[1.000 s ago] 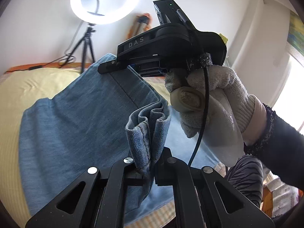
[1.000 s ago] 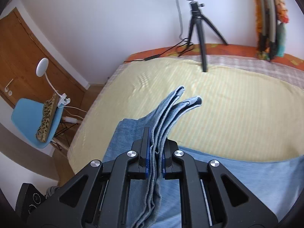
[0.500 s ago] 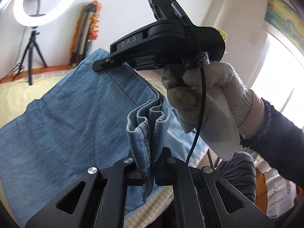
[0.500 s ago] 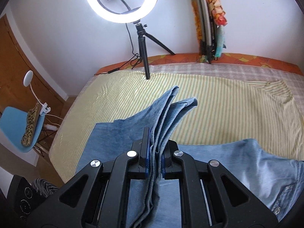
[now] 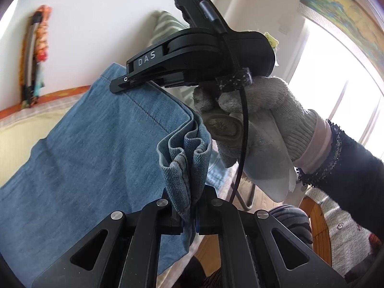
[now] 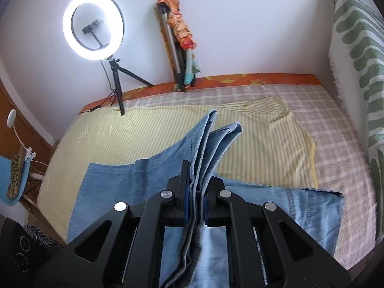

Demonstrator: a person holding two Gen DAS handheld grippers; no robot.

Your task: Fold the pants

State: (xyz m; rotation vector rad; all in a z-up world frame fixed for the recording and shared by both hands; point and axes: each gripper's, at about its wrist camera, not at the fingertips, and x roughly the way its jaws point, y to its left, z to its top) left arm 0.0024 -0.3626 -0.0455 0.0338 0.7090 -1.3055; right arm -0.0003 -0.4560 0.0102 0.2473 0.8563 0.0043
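1. Pants (image 6: 134, 187): blue denim, partly flat on the striped sheet (image 6: 259, 148) of the bed (image 6: 336, 129), partly lifted. The hem ends are raised off the bed, carried between both tools.
2. The left gripper (image 5: 186, 212) is clenched on a bunched fold of denim that rises toward 12 o'clock in its view. The right gripper (image 6: 195, 206) is clamped on several stacked hem layers that fan out toward 12 and 1 o'clock.
3. Change: across the last second both views swing. In the right view the ring light (image 6: 93, 25) slides from top centre to 10 o'clock, and the waist end of the pants, with the far edge of the sheet, comes into sight at 3 to 4 o'clock. In the left view the light drops out of sight.
4. The gloved right hand (image 5: 261, 120) stays at 2 o'clock in the left view, so the two tools travel together.
5. Meaning, as a judgement: the legs are being carried over toward the waist, so the lengthwise fold is midway. Neither grip should loosen until the hems lie over the waistband; a slipped layer would skew the edges.
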